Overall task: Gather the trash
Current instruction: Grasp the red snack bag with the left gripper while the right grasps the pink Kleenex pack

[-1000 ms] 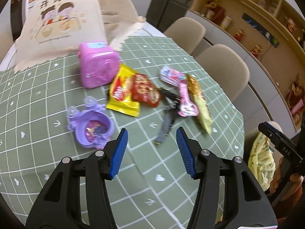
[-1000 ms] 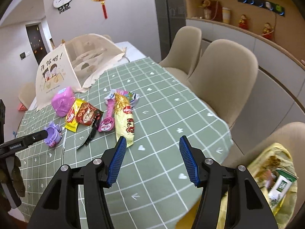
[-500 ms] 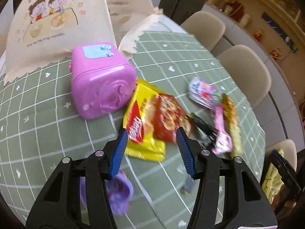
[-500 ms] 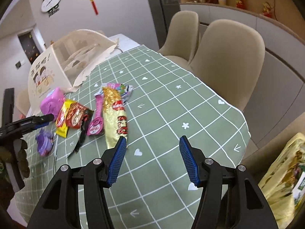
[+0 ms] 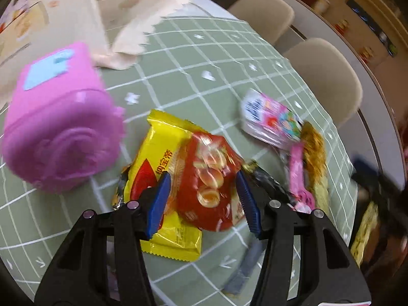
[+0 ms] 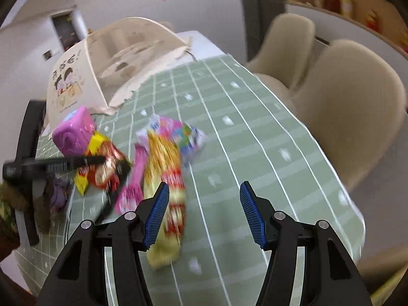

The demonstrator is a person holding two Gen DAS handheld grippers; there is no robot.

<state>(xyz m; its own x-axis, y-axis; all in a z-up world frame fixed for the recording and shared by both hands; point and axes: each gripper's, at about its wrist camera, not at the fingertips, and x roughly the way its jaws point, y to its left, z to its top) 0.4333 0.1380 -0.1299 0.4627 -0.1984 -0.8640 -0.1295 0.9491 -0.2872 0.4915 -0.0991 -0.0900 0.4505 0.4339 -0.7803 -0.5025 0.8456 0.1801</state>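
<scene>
Where the green checked desk (image 5: 178, 58) meets the mesh food cover (image 6: 119, 51) at its far edge, one closed pink box (image 5: 58, 137) stands, contents unseen. Rightward, toward the desk's right edge, the trash: one yellow packet (image 5: 163, 153) under one red packet (image 5: 211, 178), one black wrapper (image 5: 267, 181), one pink stick wrapper (image 5: 298, 173), one pastel pouch (image 5: 270, 119), one long gold snack bag (image 6: 165, 178). Left gripper (image 5: 201, 201) open, straddling the red packet, pads apart from it. Right gripper (image 6: 204, 211) open, empty, beside the gold bag. Two beige chairs (image 6: 352, 117).
</scene>
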